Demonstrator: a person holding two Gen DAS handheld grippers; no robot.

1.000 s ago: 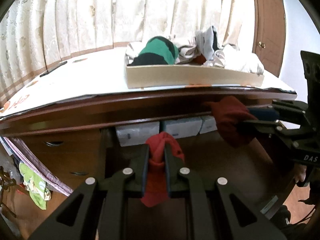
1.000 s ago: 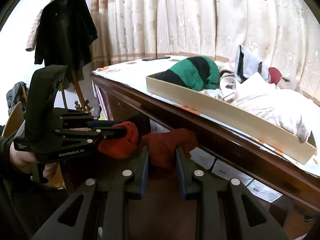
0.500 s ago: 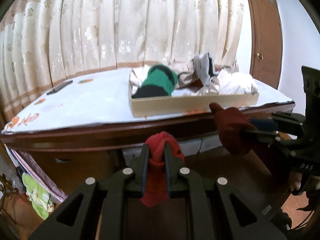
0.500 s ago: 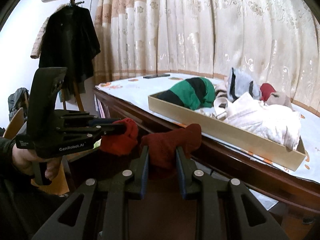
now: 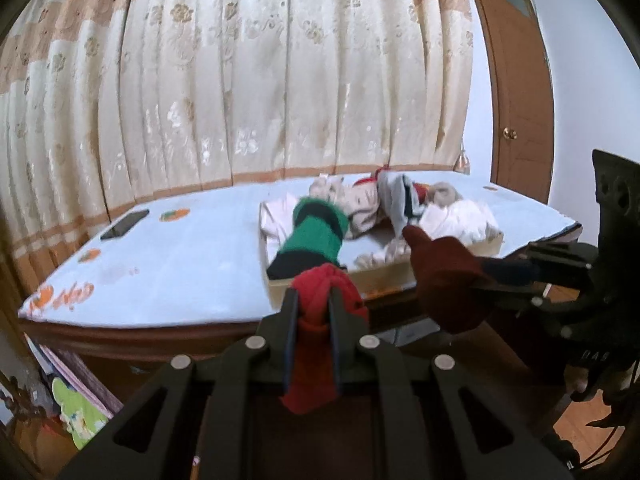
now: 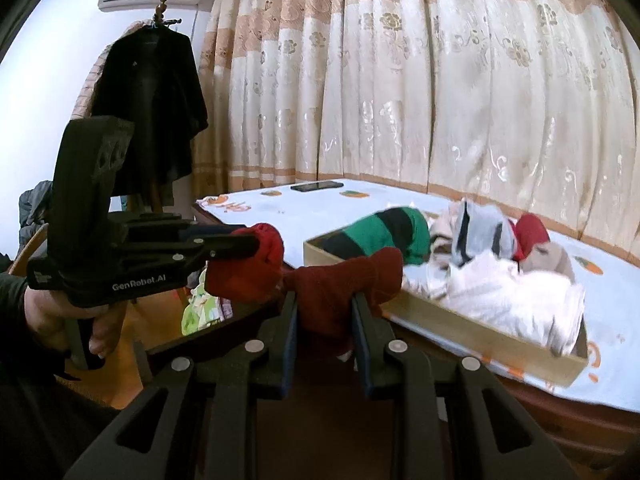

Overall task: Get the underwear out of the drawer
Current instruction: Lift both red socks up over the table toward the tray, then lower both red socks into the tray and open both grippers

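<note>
Here both tools (image 5: 312,300) (image 6: 324,304) clamp red underwear (image 5: 320,312), stretched sideways btwn them.

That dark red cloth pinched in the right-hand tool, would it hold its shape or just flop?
Probably floppy: the dark red garment bunches and bulges around the right gripper. Likely light, since a small pinch carries it. It seems unlikely to slip; the cloth looks soft and grippy.

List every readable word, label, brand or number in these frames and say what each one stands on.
"GenRobot.AI": white print on the side of the left gripper, seen from the right wrist.
"DAS": faint letters on the body of the right gripper, seen from the left wrist; they may be cut off.
Orange script on the tablecloth near its corner: too blurred to read.
Small white label at the left gripper's rear: too small to read.
</note>
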